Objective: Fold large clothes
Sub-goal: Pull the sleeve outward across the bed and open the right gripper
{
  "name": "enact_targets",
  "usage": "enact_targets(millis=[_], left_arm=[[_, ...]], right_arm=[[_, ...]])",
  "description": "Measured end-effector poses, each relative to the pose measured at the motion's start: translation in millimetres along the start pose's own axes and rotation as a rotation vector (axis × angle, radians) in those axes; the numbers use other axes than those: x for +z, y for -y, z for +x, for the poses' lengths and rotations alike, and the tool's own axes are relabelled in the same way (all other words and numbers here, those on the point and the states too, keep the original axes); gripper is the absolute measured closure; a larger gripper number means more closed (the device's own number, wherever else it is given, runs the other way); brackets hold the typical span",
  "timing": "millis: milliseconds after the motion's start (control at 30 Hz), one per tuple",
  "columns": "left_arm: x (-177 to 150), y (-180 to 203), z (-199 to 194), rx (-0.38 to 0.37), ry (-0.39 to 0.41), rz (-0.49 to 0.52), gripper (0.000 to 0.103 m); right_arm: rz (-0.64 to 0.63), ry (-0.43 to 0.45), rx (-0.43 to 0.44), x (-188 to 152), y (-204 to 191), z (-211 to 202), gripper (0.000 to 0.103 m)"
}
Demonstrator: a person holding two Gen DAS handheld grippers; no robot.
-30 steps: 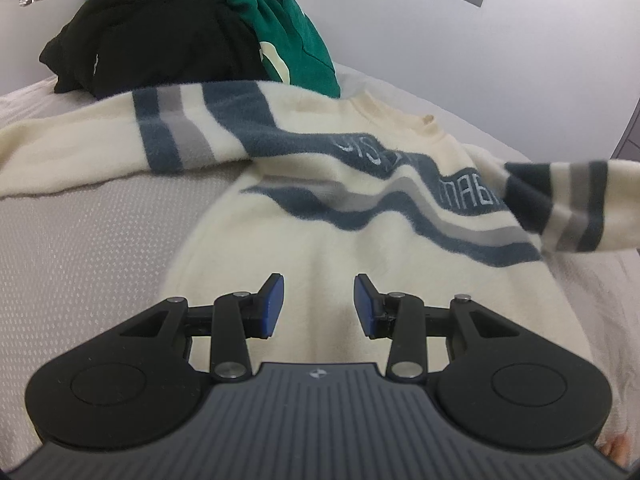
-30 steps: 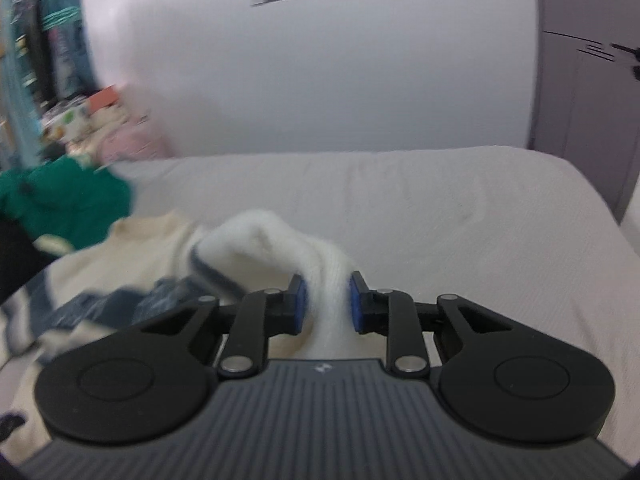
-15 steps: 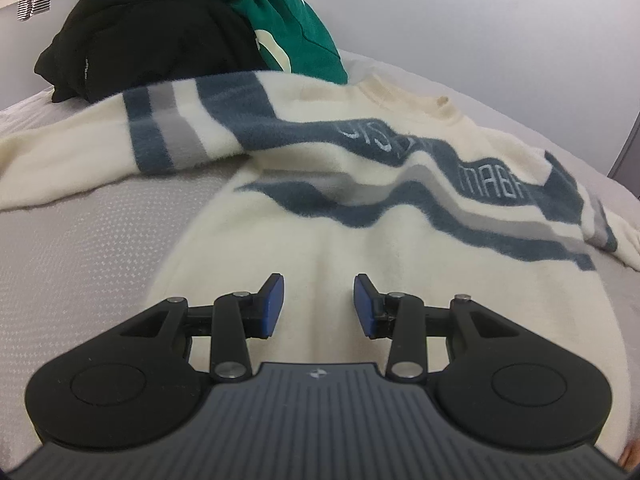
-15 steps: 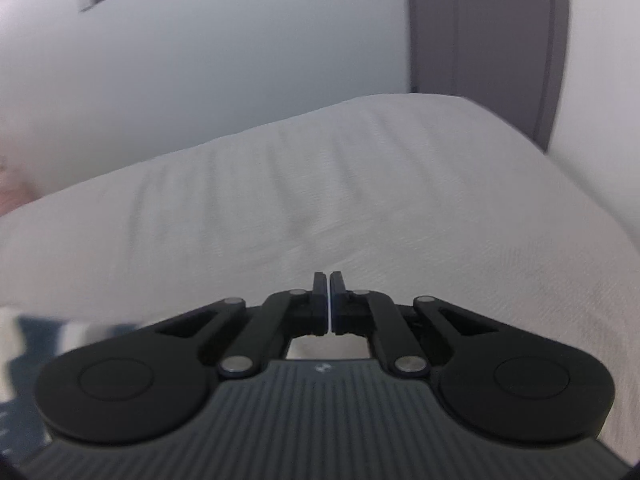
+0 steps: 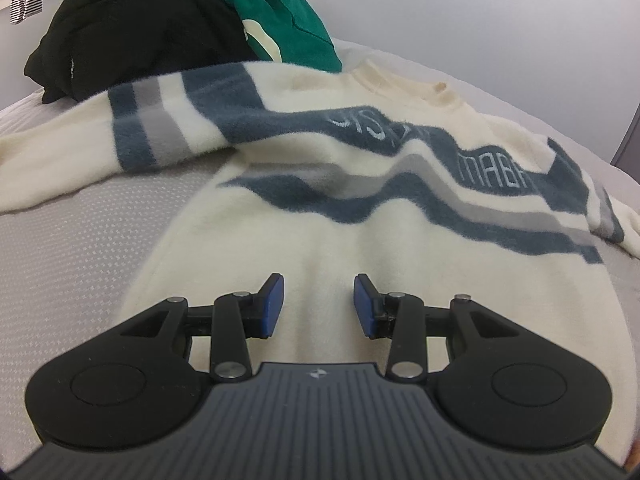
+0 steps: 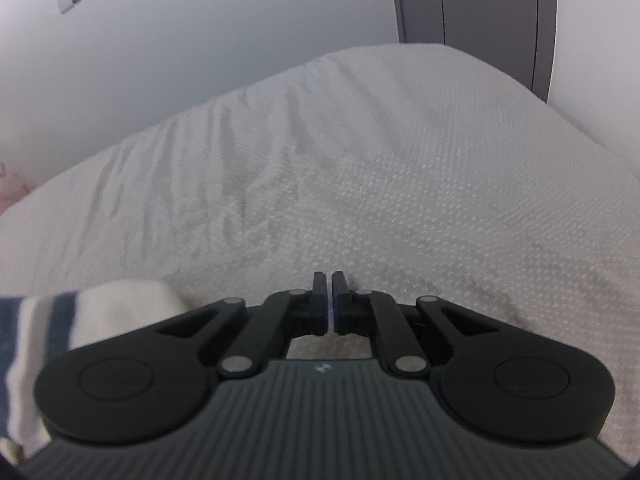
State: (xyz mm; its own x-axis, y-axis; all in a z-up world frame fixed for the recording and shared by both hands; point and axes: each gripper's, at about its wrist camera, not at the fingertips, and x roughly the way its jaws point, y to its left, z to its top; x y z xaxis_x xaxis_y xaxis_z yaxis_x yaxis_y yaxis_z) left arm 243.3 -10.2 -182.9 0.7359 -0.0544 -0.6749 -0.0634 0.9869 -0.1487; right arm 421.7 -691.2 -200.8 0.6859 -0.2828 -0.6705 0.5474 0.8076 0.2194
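Note:
A cream sweater [image 5: 360, 208] with blue and grey stripes lies spread face up on the grey bed [image 5: 80, 248]. Its left sleeve stretches out to the left, and its right sleeve lies folded near the right shoulder. My left gripper [image 5: 319, 304] hovers open over the sweater's lower body, nothing between its blue pads. In the right wrist view my right gripper [image 6: 330, 300] is shut and empty above bare bedding. The striped sleeve cuff [image 6: 80, 312] lies just left of it, apart from the fingers.
A black garment [image 5: 132, 36] and a green one [image 5: 280, 12] are piled at the bed's far left, behind the sweater. A white wall runs behind the bed, and a grey door [image 6: 472, 4] stands beyond its right corner. Wrinkled grey bedding [image 6: 360, 160] lies ahead of the right gripper.
My right gripper let go of the sleeve, closed empty and swung right and down over bare bedding. The sleeve dropped from the air onto the bed. My left gripper edged a little closer to the sweater.

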Motion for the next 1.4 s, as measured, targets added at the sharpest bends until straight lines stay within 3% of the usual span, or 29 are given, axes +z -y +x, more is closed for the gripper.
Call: enact_targets(millis=[200, 233, 300, 333, 367, 633, 733, 867, 1000, 1167, 1400], left_arm=[[-3, -2, -12, -0.016, 0.008, -0.006, 0.058], [-3, -2, -15, -0.021, 0.014, -0.007, 0.056], [-5, -3, -22, -0.032, 0.027, -0.007, 0.054], [-5, -3, -24, -0.036, 0.031, -0.007, 0.053], [-5, -3, -27, -0.04, 0.035, -0.005, 0.053], [-9, -5, -37, -0.058, 0.052, -0.012, 0.053], [-8, -5, -35, -0.064, 0.048, -0.014, 0.053], [-8, -4, -31, -0.061, 0.034, -0.013, 0.053], [-8, -6, -27, -0.051, 0.022, -0.015, 0.053], [-8, -6, -21, -0.035, 0.01, -0.017, 0.053], [-6, -11, -12, -0.013, -0.011, -0.041, 0.053]], right_arm=[[-0.066, 0.074, 0.077, 5, -17, -60, 0.095], [-0.083, 0.086, 0.094, 4, -22, -71, 0.088], [-0.131, 0.105, 0.14, -1, -36, -92, 0.058], [-0.151, 0.11, 0.172, -4, -43, -101, 0.037], [-0.177, 0.114, 0.213, -11, -51, -111, 0.034], [-0.225, 0.104, 0.379, -47, -98, -156, 0.035], [-0.246, 0.077, 0.407, -59, -106, -147, 0.035], [-0.297, 0.018, 0.325, -67, -111, -122, 0.037], [-0.344, 0.036, 0.158, -74, -90, -84, 0.037], [-0.317, 0.063, -0.041, -64, -55, -43, 0.045], [-0.215, 0.146, -0.156, -32, -25, -12, 0.046]])
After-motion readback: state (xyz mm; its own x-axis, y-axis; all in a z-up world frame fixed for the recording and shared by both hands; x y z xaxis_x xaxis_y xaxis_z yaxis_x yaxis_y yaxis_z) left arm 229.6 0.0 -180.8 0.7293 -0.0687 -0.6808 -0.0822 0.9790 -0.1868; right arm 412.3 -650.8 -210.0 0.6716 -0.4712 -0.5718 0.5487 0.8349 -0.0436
